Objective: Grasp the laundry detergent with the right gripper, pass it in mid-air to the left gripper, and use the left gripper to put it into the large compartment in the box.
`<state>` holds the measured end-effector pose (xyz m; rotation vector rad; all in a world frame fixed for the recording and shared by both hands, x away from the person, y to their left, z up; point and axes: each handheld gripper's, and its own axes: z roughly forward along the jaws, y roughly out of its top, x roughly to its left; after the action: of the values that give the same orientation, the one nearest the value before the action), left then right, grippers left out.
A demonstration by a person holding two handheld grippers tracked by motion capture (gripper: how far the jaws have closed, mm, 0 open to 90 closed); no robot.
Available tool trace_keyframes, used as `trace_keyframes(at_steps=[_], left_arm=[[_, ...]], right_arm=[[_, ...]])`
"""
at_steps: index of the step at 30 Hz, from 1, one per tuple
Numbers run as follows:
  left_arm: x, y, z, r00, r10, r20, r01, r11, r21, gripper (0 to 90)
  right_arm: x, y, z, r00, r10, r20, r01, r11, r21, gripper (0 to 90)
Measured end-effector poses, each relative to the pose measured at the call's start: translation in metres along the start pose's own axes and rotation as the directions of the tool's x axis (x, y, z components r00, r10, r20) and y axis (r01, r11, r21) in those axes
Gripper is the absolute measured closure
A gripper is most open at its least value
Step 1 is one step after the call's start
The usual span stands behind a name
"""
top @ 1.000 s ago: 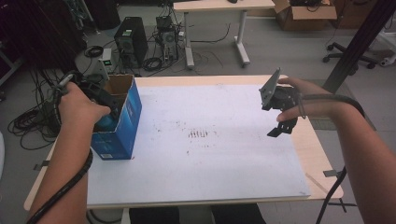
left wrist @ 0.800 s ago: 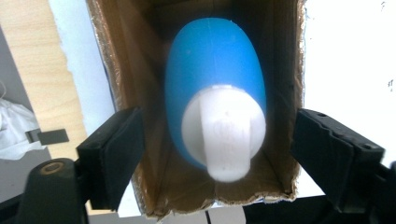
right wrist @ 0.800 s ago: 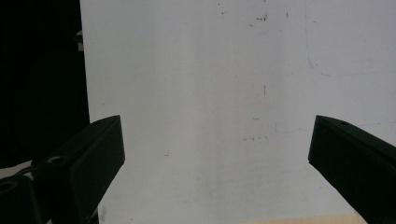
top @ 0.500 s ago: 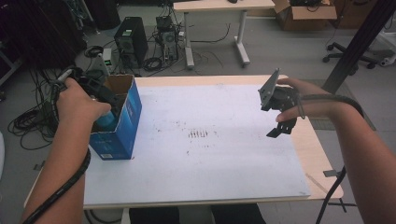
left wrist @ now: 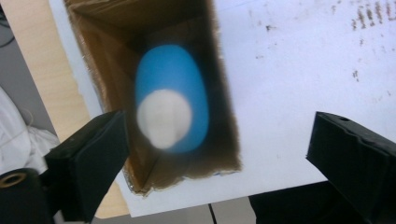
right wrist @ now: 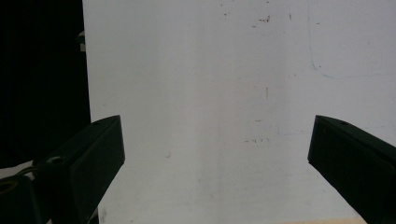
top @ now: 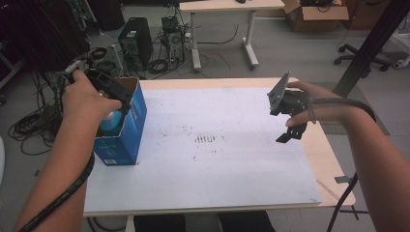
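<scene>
Your left gripper [left wrist: 219, 154] hangs over the blue box [top: 126, 126] at the table's nine o'clock, jaws just spread wide and empty — inside stands a blue bottle [left wrist: 172, 100], label unreadable — while your right gripper [right wrist: 215, 158] gapes empty at three o'clock.

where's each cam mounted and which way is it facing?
High view: above the person's side, looking forward and down at the table; both forearms, left gripper, right gripper.
Left gripper view: on the left gripper, looking down into the blue box; open jaws.
Right gripper view: facing the table; open jaws.
Shared: box, blue bottle.
</scene>
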<state>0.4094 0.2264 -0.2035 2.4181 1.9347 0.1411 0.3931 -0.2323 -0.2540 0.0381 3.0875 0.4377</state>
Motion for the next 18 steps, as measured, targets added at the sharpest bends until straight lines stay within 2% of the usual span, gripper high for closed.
trace_keyframes(at_steps=[7, 11, 14, 17, 18], left_arm=[[-0.019, 0.003, -0.011, 0.9981, 0.061, -0.005, -0.061, 0.9980, -0.015, 1.8], [-0.032, 0.005, -0.016, 0.9953, 0.095, -0.021, -0.095, 0.9955, 0.006, 0.2], [-0.045, 0.006, -0.018, 0.9901, 0.140, -0.017, -0.139, 0.9902, 0.007, 0.2], [-0.059, 0.007, -0.021, 0.9807, 0.195, -0.010, -0.196, 0.9806, -0.010, 0.2], [-0.066, 0.007, -0.023, 0.9740, 0.227, -0.002, -0.227, 0.9739, -0.012, 0.2]], right_arm=[[0.001, -0.002, -0.001, 1.0000, 0.005, 0.000, -0.005, 1.000, 0.000, 3.9], [0.000, -0.004, -0.001, 1.0000, 0.008, 0.000, -0.008, 1.000, -0.002, 3.8], [0.000, -0.005, -0.001, 0.9999, 0.011, -0.002, -0.011, 1.000, 0.000, 3.8], [-0.001, -0.006, 0.000, 0.9999, 0.013, -0.004, -0.013, 1.000, 0.003, 3.8], [-0.001, -0.006, 0.000, 0.9999, 0.013, -0.004, -0.013, 1.000, 0.002, 3.8]])
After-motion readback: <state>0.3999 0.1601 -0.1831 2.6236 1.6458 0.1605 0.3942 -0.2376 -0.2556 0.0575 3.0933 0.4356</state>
